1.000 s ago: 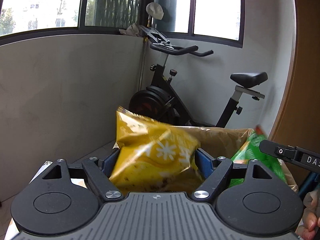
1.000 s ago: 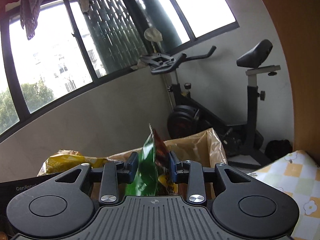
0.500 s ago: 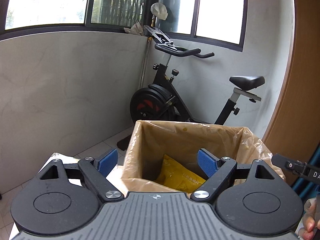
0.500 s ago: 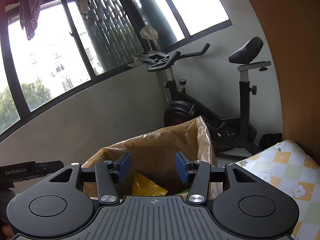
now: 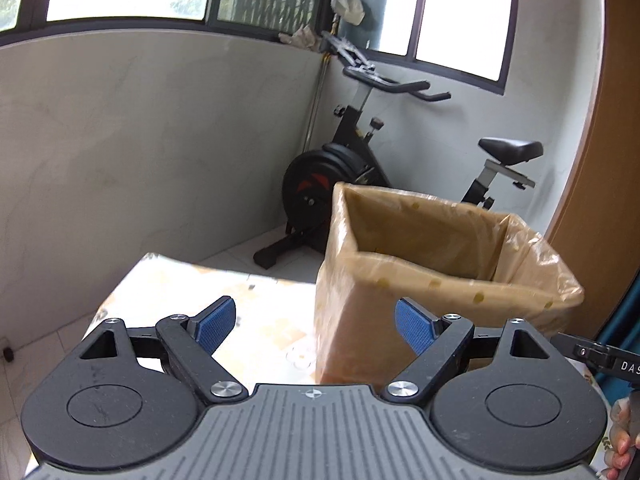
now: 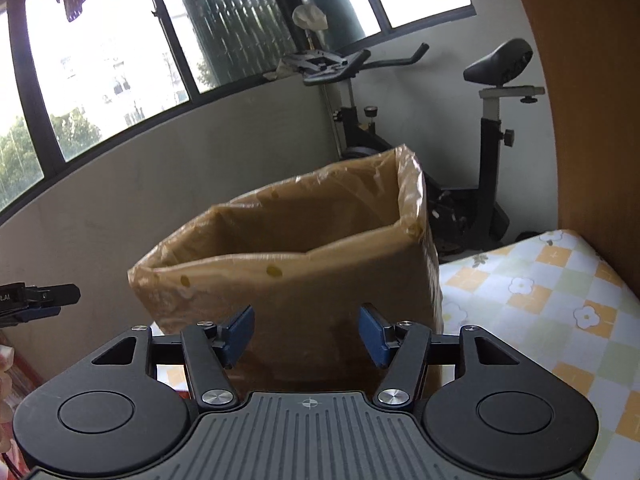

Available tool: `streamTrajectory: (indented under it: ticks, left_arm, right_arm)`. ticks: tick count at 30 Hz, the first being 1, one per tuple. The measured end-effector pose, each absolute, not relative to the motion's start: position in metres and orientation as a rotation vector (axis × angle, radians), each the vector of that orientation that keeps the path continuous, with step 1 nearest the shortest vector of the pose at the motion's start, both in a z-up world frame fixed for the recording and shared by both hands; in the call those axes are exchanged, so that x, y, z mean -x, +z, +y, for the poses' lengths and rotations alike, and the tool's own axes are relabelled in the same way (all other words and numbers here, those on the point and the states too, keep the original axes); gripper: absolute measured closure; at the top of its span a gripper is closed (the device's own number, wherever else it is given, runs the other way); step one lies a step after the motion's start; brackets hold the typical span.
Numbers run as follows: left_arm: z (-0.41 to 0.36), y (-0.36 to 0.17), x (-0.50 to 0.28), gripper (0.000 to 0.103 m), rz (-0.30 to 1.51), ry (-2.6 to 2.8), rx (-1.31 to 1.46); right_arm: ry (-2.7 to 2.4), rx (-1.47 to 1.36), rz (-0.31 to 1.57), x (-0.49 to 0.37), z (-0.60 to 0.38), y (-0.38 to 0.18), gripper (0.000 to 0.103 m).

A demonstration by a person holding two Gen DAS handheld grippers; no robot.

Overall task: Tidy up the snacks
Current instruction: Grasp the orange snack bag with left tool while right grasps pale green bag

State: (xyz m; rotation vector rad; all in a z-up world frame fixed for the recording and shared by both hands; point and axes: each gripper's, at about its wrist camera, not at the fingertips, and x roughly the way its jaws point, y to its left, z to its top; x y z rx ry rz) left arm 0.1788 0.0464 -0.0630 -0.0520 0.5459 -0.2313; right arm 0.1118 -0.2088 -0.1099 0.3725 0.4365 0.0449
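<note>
While both of my claws hang near the bin, neither one has anything in it. My left claw (image 5: 315, 324) stands spread wide, blue pads (image 5: 214, 323) far apart with only the desk (image 5: 168, 280) and the near corner of the bin between them — no pad touches the liner. From that camera the box bin (image 5: 420, 280), lined with a tan plastic bag, sits at about one o'clock, its open mouth above the claw's level, so I cannot see down to whatever lies inside. Behind it, at twelve o'clock, an exercise bike (image 5: 360, 168) stands against the grey wall under the windows. At four o'clock the black tip of my other tool pokes into the frame, with fingertips (image 5: 620, 446) of the person's hand at the edge.

Over on the right camera, my right claw (image 6: 306, 336) is opening, its pads (image 6: 239, 334) part-way apart and nothing between them. The bin (image 6: 288, 280) fills the view straight ahead at twelve o'clock, close in front of the pads but not touched by them; its rim sits higher than the claw, and the inside stays hidden from me. The left tool's tip shows at nine o'clock. A checked flower-print cloth (image 6: 540, 292) covers the desk at three o'clock, just beside the bin — the bike (image 6: 480, 168) stands behind, at one o'clock.
</note>
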Motion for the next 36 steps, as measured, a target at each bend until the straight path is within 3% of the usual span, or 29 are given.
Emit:
streamTrajectory:
  ticks: [14,31,35,36]
  left_arm:
    - [0.053,-0.127,-0.162,0.014,0.653,-0.201,0.087]
    - [0.063,-0.167,-0.146,0.014,0.734,-0.198,0.098]
    - [0.062,-0.175,-0.151,0.014,0.760,-0.203,0.094]
    - [0.061,-0.177,-0.152,0.014,0.765,-0.206,0.090]
  right_arm:
    - [0.046,-0.340,0.612,-0.118,-0.180,-0.154,0.041]
    - [0.123,-0.347,0.712,-0.134,-0.156,-0.185,0.018]
    - [0.165,-0.371,0.722,-0.140,-0.150,-0.192,0.019]
    - [0.186,-0.397,0.725,-0.141,-0.150,-0.193,0.030]
